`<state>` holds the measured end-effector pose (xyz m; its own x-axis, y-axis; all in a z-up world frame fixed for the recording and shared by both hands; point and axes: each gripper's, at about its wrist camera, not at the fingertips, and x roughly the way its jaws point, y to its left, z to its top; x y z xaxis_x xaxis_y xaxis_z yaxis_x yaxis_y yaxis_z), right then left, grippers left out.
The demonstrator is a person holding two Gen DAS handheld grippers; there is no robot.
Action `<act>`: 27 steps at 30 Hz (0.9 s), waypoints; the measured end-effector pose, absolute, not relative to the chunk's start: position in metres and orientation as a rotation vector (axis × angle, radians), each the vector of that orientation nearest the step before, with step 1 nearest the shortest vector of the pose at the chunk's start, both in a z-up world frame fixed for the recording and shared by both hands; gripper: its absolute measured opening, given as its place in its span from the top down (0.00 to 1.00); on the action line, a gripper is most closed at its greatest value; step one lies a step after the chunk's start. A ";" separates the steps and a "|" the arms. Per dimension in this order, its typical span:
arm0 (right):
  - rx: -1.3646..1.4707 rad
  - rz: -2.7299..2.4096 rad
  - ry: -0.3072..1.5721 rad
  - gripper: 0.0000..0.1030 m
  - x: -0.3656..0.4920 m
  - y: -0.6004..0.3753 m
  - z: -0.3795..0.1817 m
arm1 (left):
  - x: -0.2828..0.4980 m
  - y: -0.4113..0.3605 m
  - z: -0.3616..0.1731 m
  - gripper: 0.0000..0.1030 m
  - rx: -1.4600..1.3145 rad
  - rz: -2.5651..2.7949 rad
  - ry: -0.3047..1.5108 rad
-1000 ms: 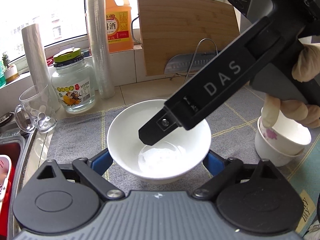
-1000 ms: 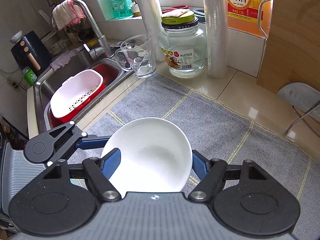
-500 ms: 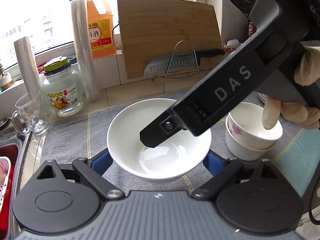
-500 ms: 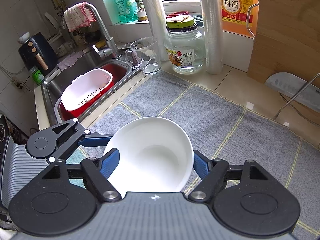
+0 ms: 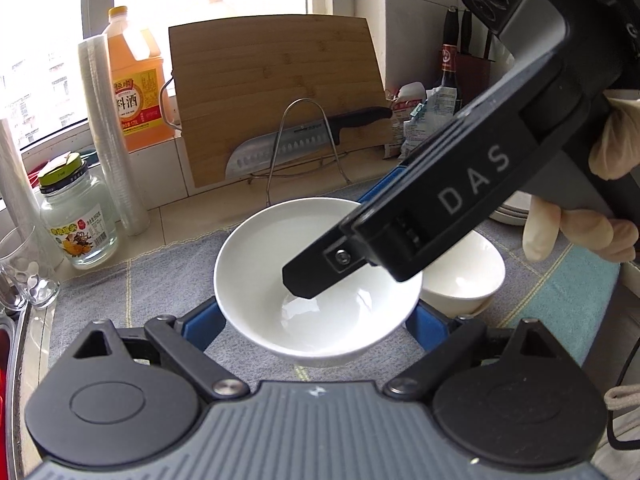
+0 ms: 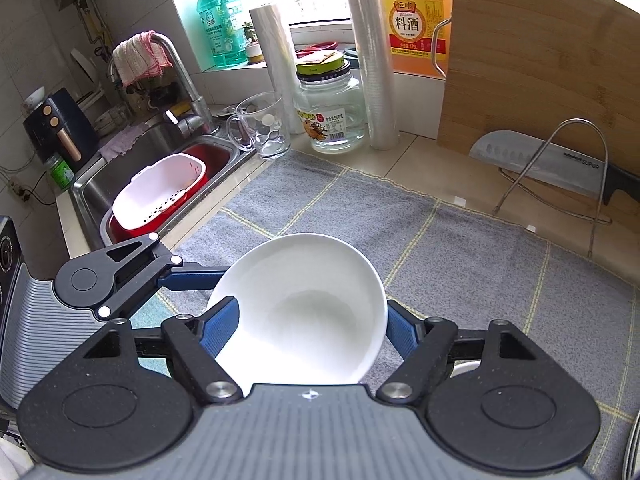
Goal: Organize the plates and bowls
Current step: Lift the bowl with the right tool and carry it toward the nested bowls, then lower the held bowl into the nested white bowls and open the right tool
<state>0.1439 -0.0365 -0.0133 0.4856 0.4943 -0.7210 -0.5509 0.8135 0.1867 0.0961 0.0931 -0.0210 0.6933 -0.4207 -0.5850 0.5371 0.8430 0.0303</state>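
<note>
Both grippers clamp one white bowl [image 5: 316, 312], blue pads [image 6: 218, 330] pressed against its sides. Left gripper [image 5: 316, 322] grips from near side, right gripper [image 6: 312, 332] from across. Bowl sits over grey mat [image 6: 460, 264], tilted in right view. Smaller bowl [image 5: 468, 276] just beside it. Knife [image 5: 280, 148] leans on cutting board [image 5: 276, 84] behind.

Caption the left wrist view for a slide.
Both hand-held grippers grip one white bowl above the grey mat, beside stacked bowls.

Bowl [image 5: 318, 280] on mat [image 5: 100, 292], smaller bowl [image 5: 464, 276] just right.
</note>
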 end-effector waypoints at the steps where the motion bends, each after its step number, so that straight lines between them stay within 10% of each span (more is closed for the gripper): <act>1: -0.071 0.627 0.849 0.20 0.142 -0.040 -0.013 | 0.096 0.090 -0.021 0.08 0.208 -0.549 0.598; 27: 0.010 0.384 0.821 0.20 0.115 -0.135 -0.009 | 0.111 0.001 -0.029 0.08 0.254 -0.774 0.575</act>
<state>0.1145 -0.1349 -0.0092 0.6167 0.3375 -0.7112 -0.3298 0.9311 0.1558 0.1106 0.0008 -0.0286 0.5726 -0.5851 -0.5743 0.7192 0.6948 0.0092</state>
